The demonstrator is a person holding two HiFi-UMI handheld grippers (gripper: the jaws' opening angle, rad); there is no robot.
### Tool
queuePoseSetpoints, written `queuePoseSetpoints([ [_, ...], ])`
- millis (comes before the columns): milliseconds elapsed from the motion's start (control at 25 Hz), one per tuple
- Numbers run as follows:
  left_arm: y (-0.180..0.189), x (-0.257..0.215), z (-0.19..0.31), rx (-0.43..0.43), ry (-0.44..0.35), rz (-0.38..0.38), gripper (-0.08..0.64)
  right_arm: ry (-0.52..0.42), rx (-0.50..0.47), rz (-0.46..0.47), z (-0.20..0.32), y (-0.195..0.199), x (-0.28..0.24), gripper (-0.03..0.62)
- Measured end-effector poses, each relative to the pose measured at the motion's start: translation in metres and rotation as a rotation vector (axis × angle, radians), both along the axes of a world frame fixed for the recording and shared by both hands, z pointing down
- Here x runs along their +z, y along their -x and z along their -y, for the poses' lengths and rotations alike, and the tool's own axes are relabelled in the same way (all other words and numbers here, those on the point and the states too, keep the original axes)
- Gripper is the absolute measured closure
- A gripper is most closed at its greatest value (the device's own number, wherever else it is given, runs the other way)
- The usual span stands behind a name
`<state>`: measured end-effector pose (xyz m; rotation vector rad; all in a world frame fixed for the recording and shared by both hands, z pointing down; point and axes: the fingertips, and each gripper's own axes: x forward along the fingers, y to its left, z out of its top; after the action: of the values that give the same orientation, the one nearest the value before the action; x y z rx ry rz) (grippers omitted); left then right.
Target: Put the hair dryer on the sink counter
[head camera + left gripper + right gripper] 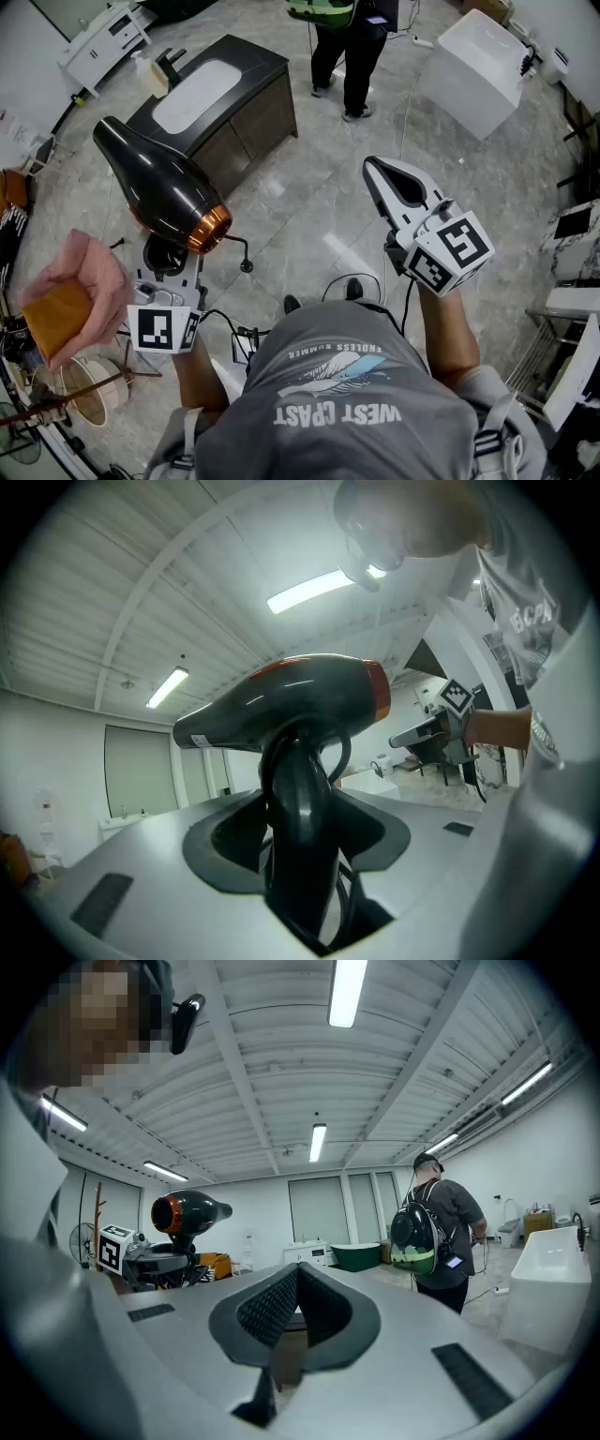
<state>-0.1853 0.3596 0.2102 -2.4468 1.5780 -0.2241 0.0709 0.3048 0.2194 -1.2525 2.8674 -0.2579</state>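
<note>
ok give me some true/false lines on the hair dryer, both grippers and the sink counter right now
1. The left gripper is clamped on the handle of the hair dryer. True.
2. The hair dryer lies on the sink counter. False: it is held in the air, apart from the counter.
3. The right gripper holds a towel. False: it holds nothing, and its jaws are together.
4. A person stands on the floor beyond the sink counter. True.
</note>
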Motion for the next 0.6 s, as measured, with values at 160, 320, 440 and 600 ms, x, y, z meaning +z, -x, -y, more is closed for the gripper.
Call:
queuePoseSetpoints([
  [160, -0.003, -0.003, -0.001, -0.011, 0.006, 0.002, 0.339, -0.002, -0.006, 0.003, 0.001, -0.004, -0.005, 0.566],
  [320, -0.011, -0.005, -0.001, -0.028, 0.009, 0.007, 0.339, 0.002, -0.017, 0.007, 0.006, -0.013, -0.005, 0.566],
  [440, -0.026, -0.003, 0.003, -0.042, 0.013, 0.017, 0.339, 0.003, -0.027, 0.02, 0.014, -0.028, -0.001, 0.566],
  [600, -0.028, -0.013, -0.004, -0.065, 0.019, 0.011, 0.339, 0.003, -0.03, 0.072, 0.015, -0.035, -0.016, 0.566],
])
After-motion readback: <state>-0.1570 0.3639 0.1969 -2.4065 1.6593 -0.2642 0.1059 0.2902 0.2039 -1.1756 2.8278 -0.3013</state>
